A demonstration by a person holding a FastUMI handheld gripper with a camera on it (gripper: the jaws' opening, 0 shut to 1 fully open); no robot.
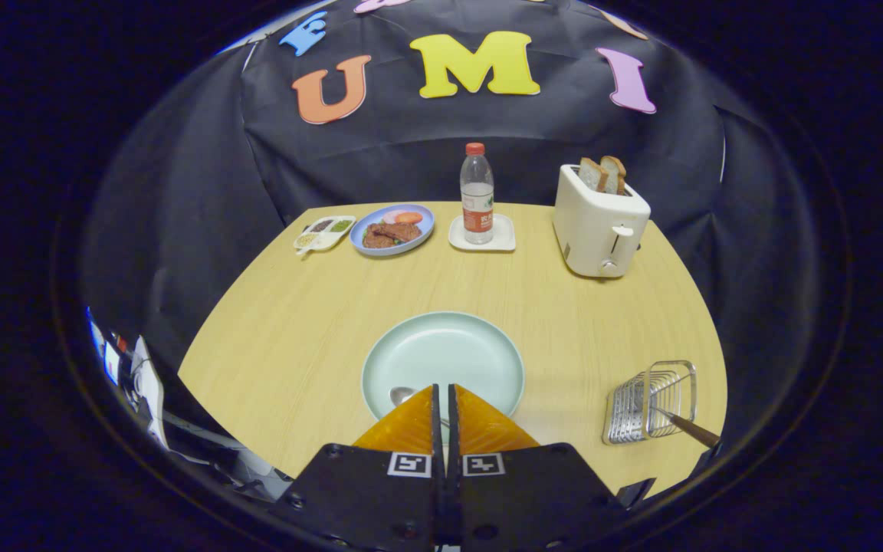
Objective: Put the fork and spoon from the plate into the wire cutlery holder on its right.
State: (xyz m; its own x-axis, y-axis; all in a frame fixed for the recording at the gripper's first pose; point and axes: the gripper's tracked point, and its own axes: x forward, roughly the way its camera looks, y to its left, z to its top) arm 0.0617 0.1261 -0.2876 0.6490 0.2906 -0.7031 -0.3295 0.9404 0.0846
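Observation:
A pale green plate point(441, 353) lies on the wooden table just ahead of my fingers. On its near side rests a metal spoon point(402, 395); its bowl shows beside the left finger and its handle runs in between the fingers. My gripper point(442, 389) is low over the plate's near rim, and the jaws are closed to a thin slit on the spoon handle. To the right of the plate stands the wire cutlery holder point(650, 402). A utensil with a brown handle point(693, 431) leans in it, sticking out toward the table's near right edge.
Beyond the plate a white toaster point(599, 226) with two bread slices stands at the back right. A water bottle point(477, 195) on a small white tray, a blue plate of food point(392, 228) and a small condiment dish point(324, 233) line the far edge.

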